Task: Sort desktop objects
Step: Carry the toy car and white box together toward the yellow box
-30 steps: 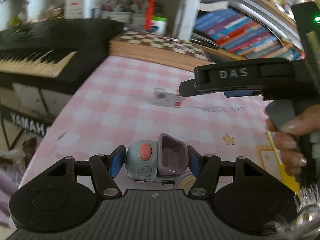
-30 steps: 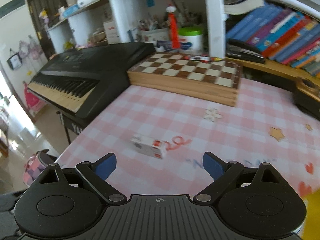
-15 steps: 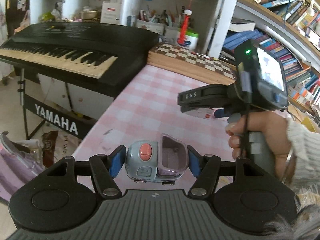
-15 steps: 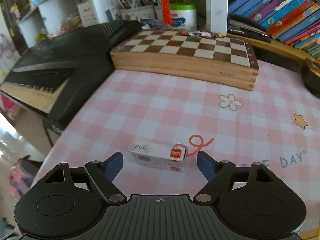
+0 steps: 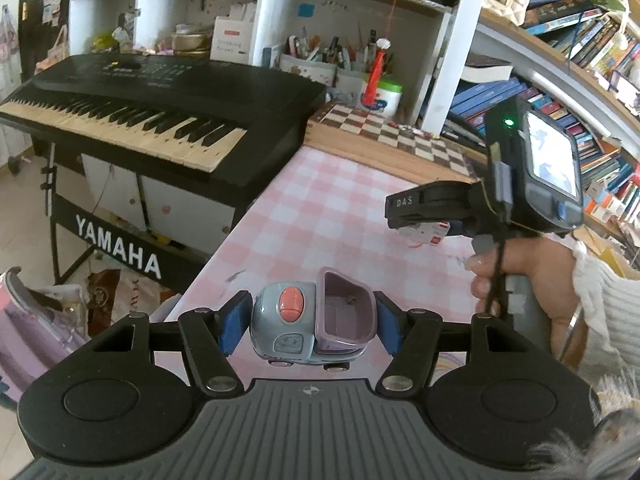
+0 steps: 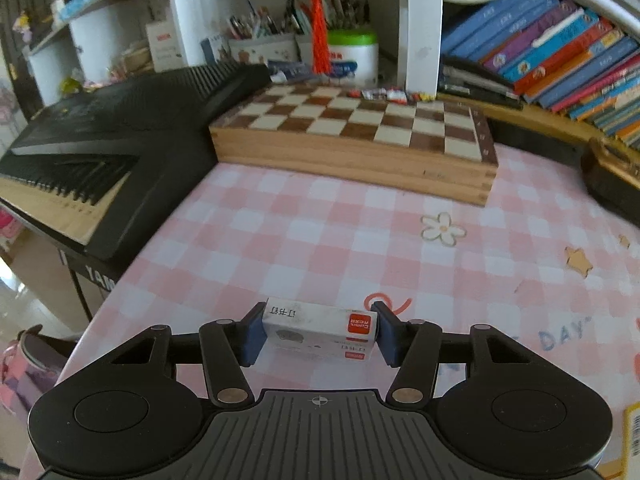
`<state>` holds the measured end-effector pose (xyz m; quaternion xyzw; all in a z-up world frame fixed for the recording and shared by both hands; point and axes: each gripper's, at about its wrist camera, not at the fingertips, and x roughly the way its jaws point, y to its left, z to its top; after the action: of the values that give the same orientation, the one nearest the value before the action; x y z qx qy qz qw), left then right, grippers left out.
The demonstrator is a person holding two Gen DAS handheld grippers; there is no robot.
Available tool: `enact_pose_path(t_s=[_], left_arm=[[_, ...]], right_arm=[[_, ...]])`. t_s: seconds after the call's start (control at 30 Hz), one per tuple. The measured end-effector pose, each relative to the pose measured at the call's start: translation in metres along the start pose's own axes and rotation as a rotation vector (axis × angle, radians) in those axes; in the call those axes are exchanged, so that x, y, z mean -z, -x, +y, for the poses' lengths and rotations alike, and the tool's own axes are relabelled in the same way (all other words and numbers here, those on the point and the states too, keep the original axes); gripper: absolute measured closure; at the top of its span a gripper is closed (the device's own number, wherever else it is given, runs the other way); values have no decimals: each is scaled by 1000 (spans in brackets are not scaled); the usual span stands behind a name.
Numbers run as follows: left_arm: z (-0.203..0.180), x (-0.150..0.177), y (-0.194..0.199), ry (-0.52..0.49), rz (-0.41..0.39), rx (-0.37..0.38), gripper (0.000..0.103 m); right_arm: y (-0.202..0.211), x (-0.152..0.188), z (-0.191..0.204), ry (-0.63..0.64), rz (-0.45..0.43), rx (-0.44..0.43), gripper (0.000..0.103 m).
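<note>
The left tongs [image 5: 310, 326] are clamped on a small grey toy truck [image 5: 312, 322], their blue pads pressing its two sides; the truck has a coral button on its cab and a mauve tipper bed, and it hangs clear of the table [image 5: 320, 216], near the table's edge beside the black keyboard [image 5: 160, 120].

The right tongs [image 6: 319, 334] have just been closing, and a small white staple box [image 6: 320, 330] with a red end label now sits between them, both blue pads touching its short ends. The box lies flat on the pink checked cloth of the table, well on the near side of the wooden chessboard [image 6: 360, 128], and just beside a red curl printed on the cloth.

In the left wrist view the right tongs show from the side, a hand [image 5: 532, 280] in a white knitted sleeve around their handle, with the box partly hidden beneath them, nearer than the chessboard. The keyboard stands to the left of the chessboard, and a row of books [image 6: 560, 52] runs to its right.
</note>
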<state>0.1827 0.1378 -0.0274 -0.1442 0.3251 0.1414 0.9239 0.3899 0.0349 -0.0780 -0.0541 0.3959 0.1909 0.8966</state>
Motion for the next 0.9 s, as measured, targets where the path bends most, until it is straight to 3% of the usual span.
enact_pose_path(t_s=[0.5, 0.9], left_arm=[[-16, -9, 16, -62, -55, 163, 41], [-12, -7, 40, -76, -83, 256, 41]], right_arm=[[80, 9, -29, -54, -82, -12, 48], [144, 48, -48, -52, -93, -25, 48]])
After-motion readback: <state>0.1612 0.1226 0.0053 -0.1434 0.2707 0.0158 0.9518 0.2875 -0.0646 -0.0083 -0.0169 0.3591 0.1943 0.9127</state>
